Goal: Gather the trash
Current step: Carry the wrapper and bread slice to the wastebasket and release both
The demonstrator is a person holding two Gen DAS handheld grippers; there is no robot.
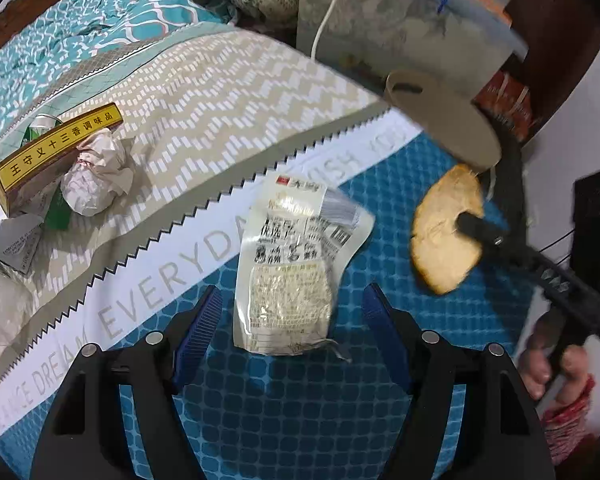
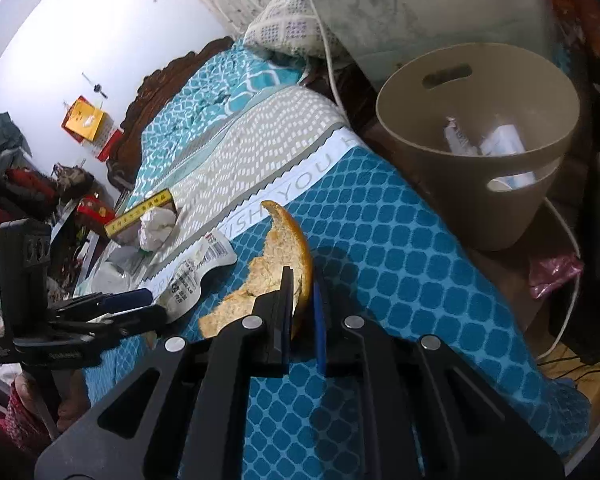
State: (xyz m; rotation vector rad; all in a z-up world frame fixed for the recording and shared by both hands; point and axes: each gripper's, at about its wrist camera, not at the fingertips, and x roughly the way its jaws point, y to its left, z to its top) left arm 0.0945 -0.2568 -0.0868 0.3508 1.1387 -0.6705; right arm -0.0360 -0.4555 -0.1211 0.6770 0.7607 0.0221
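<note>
Both grippers, left gripper (image 1: 292,304) and right gripper (image 2: 302,316), are black plastic with 2 blue ribbed finger pads (image 1: 198,328) and round silver screws. The person's hand (image 1: 548,364) shows bare skin and a red-patterned sleeve cuff.

The left gripper (image 1: 292,312) hangs low with its blue-padded fingers (image 1: 198,328) spread wide, nothing between them, pointing forward and down. The right gripper (image 2: 302,300) has its jaws drawn close, pinching a peel (image 2: 276,248) held edge-up between the pads. In the left view it reaches in from the right, raised, with a bare hand (image 1: 548,364) wrapped round its handle below a red patterned cuff.
</note>
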